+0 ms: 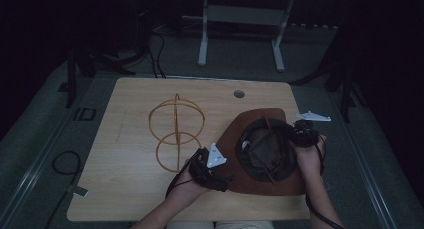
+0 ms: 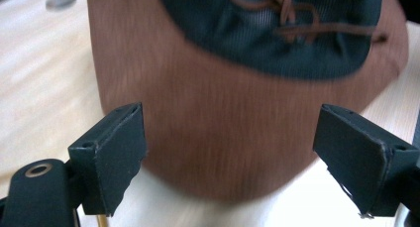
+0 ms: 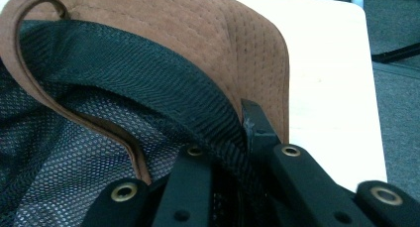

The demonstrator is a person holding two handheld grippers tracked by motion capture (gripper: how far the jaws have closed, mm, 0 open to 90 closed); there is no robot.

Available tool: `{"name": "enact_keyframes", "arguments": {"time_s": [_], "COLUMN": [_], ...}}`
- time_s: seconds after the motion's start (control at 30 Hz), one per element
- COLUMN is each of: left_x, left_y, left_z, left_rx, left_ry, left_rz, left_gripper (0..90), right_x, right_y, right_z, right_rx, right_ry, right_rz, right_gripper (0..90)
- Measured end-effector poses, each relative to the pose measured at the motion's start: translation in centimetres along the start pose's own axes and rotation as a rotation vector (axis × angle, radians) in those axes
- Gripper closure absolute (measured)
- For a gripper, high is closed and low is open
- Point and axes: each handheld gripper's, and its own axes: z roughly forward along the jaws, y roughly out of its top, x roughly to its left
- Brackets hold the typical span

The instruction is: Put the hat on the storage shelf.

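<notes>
No legible text or labels anywhere, perhaps owing to dimness.

One brown hat point(image 1: 260, 154), one wire globe-like frame point(image 1: 176, 131), possibly wooden, two grippers, one table point(image 1: 125, 189)

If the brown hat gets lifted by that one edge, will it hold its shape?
Probably not fully: the hat has a soft mesh lining, so the crown may sag. Its brim looks like thin suede, likely to droop. Seems light; the right gripper alone pinches it.

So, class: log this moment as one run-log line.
left gripper: open, beside hat brim | right gripper: shut on hat | wire stand: untouched
</notes>
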Motion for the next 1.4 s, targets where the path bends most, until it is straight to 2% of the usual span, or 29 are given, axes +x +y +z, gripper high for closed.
{"name": "enact_keyframes", "arguments": {"time_s": [0.07,0.2,0.37,0.47,0.6,0.67,0.7,0.77,0.83,0.93,1.03,1.23,1.27,1.3,1.33,1.37,1.4], "left_x": [0.1,0.4,1.1,1.5,1.9,2.1,2.2,2.2,2.1,1.8,2.2,2.5,2.6,2.6,2.8,2.8,2.9], "left_y": [1.2,3.5,6.3,7.0,7.9,8.3,8.4,8.6,8.7,8.8,8.9,9.1,9.1,9.1,9.2,9.2,9.2], "left_z": [0.4,1.3,3.2,4.0,5.7,6.4,6.8,7.5,8.1,9.1,9.9,10.5,10.5,10.5,10.5,10.5,10.5], "left_rx": [-0.005,-0.024,-0.008,0.008,0.04,0.055,0.069,0.083,0.095,0.127,0.144,0.148,0.143,0.139,0.129,0.129,0.124], "left_ry": [0.007,0.021,0.05,0.066,0.109,0.145,0.146,0.171,0.172,0.192,0.214,0.234,0.246,0.262,0.282,0.282,0.293], "left_rz": [0.008,0.0,-0.001,-0.007,-0.03,-0.036,-0.052,-0.051,-0.063,-0.038,-0.055,-0.052,-0.05,-0.046,-0.053,-0.053,-0.055], "left_gripper": [13.6,14.7,14.7,14.7,14.7,14.7,14.7,14.7,14.7,14.8,23.8,46.9,46.9,62.6,69.2,74.9,74.9], "right_x": [0.0,0.0,0.0,0.0,0.0,0.1,0.2,0.3,0.5,0.6,1.1,1.4,1.4,1.6,1.6,1.6,1.6], "right_y": [0.0,0.0,0.2,0.2,0.2,0.3,0.4,0.5,0.7,0.8,0.9,0.8,0.8,0.8,0.8,0.8,0.7], "right_z": [-0.2,-0.5,-0.7,-0.9,-1.0,-1.1,-1.1,-1.2,-1.3,-1.4,-1.6,-2.0,-2.0,-2.1,-2.2,-2.2,-2.2], "right_rx": [-0.002,-0.007,-0.011,-0.013,-0.014,-0.017,-0.019,-0.023,-0.027,-0.029,-0.033,-0.039,-0.039,-0.041,-0.042,-0.042,-0.041], "right_ry": [-0.001,0.004,0.007,0.013,0.034,0.032,0.034,0.03,0.035,0.039,0.052,0.07,0.07,0.07,0.072,0.072,0.073], "right_rz": [0.002,0.003,0.0,0.001,0.01,0.009,0.011,0.012,0.012,0.008,-0.001,0.005,0.005,0.004,0.004,0.004,0.008], "right_gripper": [83.9,83.9,83.9,83.9,83.9,83.9,83.9,83.9,83.9,83.9,84.0,84.0,84.0,84.0,84.0,84.0,83.9]}}
